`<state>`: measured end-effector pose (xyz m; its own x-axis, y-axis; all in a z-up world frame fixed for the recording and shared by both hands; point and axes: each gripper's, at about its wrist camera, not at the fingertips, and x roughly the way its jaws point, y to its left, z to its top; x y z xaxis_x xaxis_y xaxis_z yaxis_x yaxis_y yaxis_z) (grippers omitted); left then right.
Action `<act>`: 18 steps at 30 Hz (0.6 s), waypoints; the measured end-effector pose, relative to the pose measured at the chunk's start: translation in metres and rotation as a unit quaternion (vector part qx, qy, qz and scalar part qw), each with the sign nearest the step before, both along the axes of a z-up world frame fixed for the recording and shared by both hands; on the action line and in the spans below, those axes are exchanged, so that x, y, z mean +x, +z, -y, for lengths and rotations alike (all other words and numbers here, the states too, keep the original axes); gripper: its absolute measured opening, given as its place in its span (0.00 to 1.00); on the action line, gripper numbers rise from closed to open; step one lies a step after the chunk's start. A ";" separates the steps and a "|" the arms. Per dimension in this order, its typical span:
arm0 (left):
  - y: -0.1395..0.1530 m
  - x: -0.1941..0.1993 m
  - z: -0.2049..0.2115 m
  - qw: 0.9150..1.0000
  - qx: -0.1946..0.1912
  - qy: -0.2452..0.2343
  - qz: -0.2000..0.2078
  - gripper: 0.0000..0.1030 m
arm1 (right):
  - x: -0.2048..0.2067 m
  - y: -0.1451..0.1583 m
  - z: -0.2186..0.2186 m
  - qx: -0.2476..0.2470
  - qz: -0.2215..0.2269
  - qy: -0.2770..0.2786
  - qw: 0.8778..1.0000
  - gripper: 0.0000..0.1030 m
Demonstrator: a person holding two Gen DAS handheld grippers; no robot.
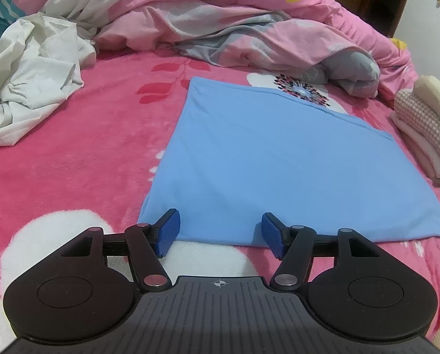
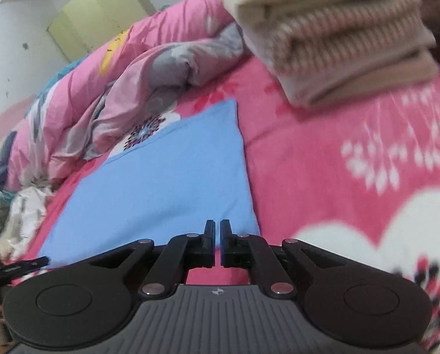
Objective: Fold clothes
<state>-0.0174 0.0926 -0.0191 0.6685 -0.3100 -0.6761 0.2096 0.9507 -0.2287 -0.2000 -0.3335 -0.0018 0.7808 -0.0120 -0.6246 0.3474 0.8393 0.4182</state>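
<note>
**Two garments folded, one heap waiting**

Two pieces looked finished from where I stood: a blue garment [image 1: 282, 159] lay flat on the pink floral blanket [image 1: 81, 159] as a smooth, squared-off panel, and a checked cream bundle [image 2: 338, 38] sat folded near the bed's edge, well apart from it. Whether the blue one needed another fold I could only guess; it was still a broad rectangle, so I judged one more halving likely. A crumpled white garment [image 1: 34, 76] lay off to the left, untouched, and behind it all the pink duvet [image 1: 220, 14] was bunched up (bedding, I assumed, rather than laundry). So the job seemed somewhere past its middle, with at least the white piece left to do.

The left gripper [image 1: 218, 230] hung over the near hem of the blue garment with its jaws spread, the blue pads [image 1: 168, 230] standing either side of the cloth edge and pinching nothing. The right gripper [image 2: 217, 242] was drawn closed, its two fingers nearly meeting, over the near right corner of the same blue panel. I saw no fabric caught between them, though that view was smeared and the tips were hard to read against the cloth.
</note>
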 end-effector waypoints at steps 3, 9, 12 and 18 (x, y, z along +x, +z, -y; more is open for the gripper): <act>0.000 0.000 -0.001 1.000 -0.003 -0.001 0.000 0.60 | 0.013 -0.002 -0.005 -0.048 -0.016 0.008 0.999 0.02; -0.002 0.001 -0.001 1.000 -0.003 -0.003 0.001 0.61 | -0.015 -0.014 -0.009 -0.072 -0.053 0.017 0.996 0.02; -0.002 0.000 0.001 1.000 0.000 -0.005 0.002 0.63 | -0.029 -0.007 0.000 -0.057 -0.042 -0.009 0.997 0.02; -0.002 0.000 0.001 1.000 -0.001 -0.005 0.003 0.63 | -0.018 0.000 0.006 -0.046 -0.025 -0.021 0.998 0.02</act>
<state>-0.0179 0.0920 -0.0209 0.6689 -0.3172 -0.6723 0.2197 0.9483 -0.2289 -0.2179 -0.3399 -0.0015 0.7469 -0.1026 -0.6570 0.4005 0.8581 0.3212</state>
